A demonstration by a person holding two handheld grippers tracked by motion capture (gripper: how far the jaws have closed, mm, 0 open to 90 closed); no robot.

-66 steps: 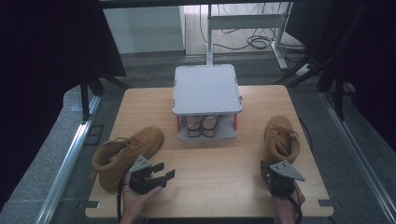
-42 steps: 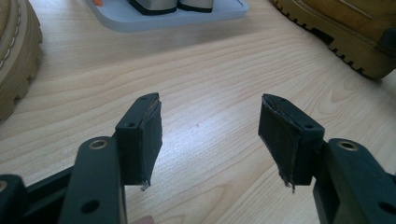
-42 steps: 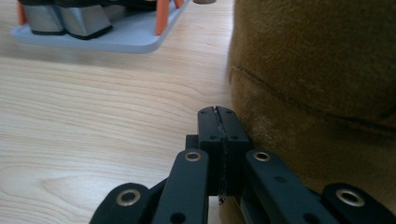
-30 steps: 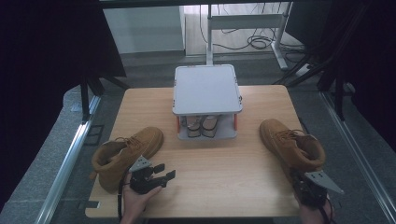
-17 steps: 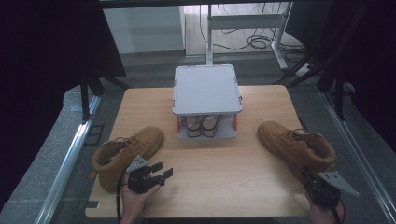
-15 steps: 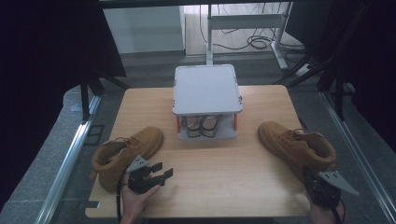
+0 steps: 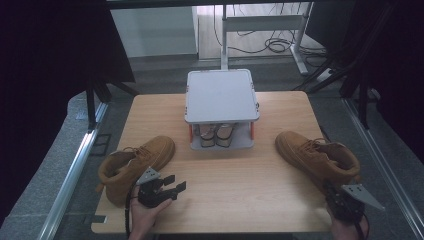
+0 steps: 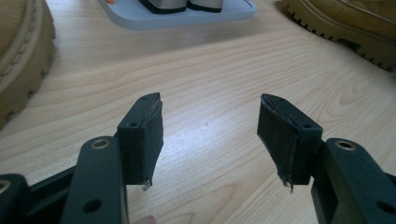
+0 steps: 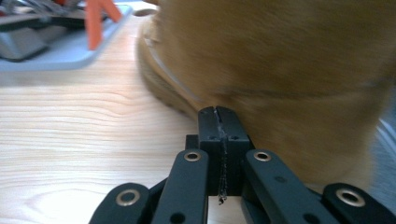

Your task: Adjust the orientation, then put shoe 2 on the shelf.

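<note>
Two tan suede boots lie on the wooden table (image 7: pixel 235 200). The left boot (image 7: pixel 131 167) rests at the near left, its toe toward the grey rack (image 7: pixel 221 95). My left gripper (image 7: pixel 175 183) hovers just right of that boot, open, nothing between its jaws (image 8: pixel 210 126). The right boot (image 7: pixel 317 156) lies at the near right, toe pointing left. My right gripper (image 7: pixel 334 192) sits at its heel end. In the right gripper view the right gripper (image 9: pixel 218 112) is shut on nothing, its tips right against the boot's side (image 9: pixel 289 70).
The two-level grey rack stands at the table's far middle, with a pair of light shoes (image 7: pixel 217 135) on its lower shelf and orange legs (image 9: pixel 97 21). Metal rails run along both table sides. A desk frame and cables lie on the floor beyond.
Since the earliest frame the right boot has swung its toe to the left, and my right gripper has slid right, toward the near corner. In the last second almost nothing moves. The left gripper stays put.
</note>
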